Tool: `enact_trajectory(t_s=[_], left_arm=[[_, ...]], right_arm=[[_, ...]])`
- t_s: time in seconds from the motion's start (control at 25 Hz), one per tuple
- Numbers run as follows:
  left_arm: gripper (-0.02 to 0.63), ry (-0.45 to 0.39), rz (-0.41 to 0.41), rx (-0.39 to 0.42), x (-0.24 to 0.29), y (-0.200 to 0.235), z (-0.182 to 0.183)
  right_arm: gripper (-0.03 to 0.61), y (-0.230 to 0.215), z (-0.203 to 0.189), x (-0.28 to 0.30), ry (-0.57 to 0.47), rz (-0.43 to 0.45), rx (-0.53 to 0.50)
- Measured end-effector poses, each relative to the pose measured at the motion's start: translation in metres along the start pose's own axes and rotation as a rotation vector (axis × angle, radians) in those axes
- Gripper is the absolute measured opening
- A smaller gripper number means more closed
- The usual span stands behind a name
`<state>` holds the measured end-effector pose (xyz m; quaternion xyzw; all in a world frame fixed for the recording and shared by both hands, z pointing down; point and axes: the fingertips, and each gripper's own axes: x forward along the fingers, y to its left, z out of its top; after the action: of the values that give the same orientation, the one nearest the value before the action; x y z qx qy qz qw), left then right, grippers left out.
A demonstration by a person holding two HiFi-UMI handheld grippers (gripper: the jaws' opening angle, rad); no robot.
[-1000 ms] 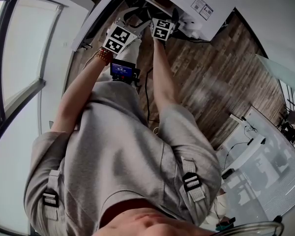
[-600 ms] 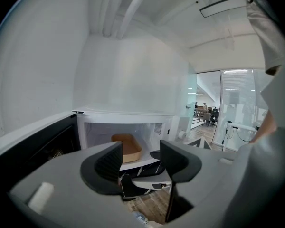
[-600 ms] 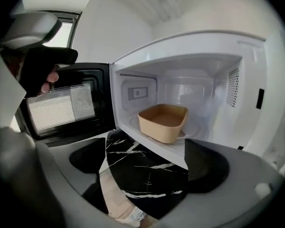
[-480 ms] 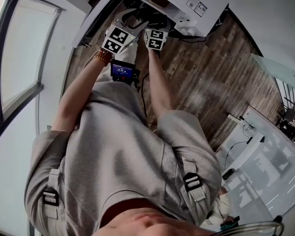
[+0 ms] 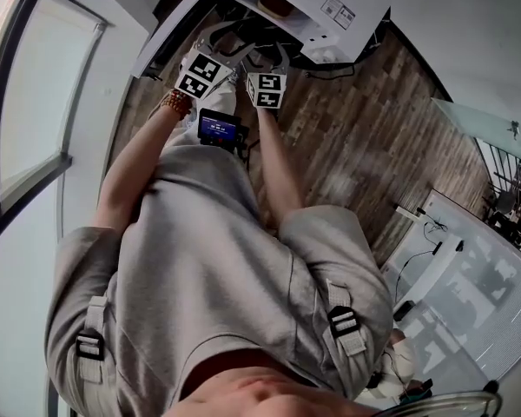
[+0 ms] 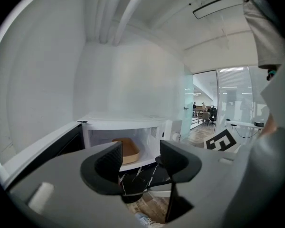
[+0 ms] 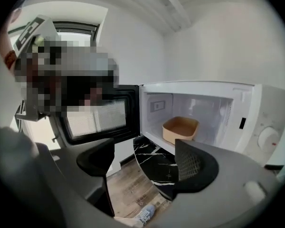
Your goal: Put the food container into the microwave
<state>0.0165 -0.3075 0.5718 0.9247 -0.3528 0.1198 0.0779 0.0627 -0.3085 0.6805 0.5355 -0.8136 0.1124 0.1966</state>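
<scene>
tan food container (image 7: 180, 128), seemingly light and stiff, best gripped by its rim, sits in the microwave (image 7: 256, 110), left tool (image 6: 142, 159) apart, right tool (image 7: 145, 159) just closing partway, both empty.

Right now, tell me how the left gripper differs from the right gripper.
The right gripper has its jaws wider apart than the left gripper; the right's have just been closing on nothing. The left gripper's jaw partly hides the container; the right gripper's sits below it. Both are open, empty and face the open microwave.
</scene>
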Motion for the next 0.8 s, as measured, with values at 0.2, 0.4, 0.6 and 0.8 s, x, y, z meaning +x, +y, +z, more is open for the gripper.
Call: enact_trajectory(t_s=[0.2,0.4,0.6,0.8], left_arm=[[0.227,-0.033,-0.030,0.044,-0.021,-0.012,0.015],[0.219,-0.090,-0.025,0.044,-0.045,-0.015,0.033],[0.196,-0.156,-0.024,0.061,-0.068,-0.023,0.052],[0.193,-0.173,-0.007,0.071,-0.083,-0.029,0.047]], right_arm=[[0.362,0.010,0.032,-0.034,-0.073,0.016,-0.015],[0.294,0.025,0.060,-0.063,-0.128,0.042,-0.051],[0.230,0.040,0.082,-0.094,-0.181,0.066,-0.076],[0.184,0.061,0.097,-0.122,-0.219,0.138,-0.087]])
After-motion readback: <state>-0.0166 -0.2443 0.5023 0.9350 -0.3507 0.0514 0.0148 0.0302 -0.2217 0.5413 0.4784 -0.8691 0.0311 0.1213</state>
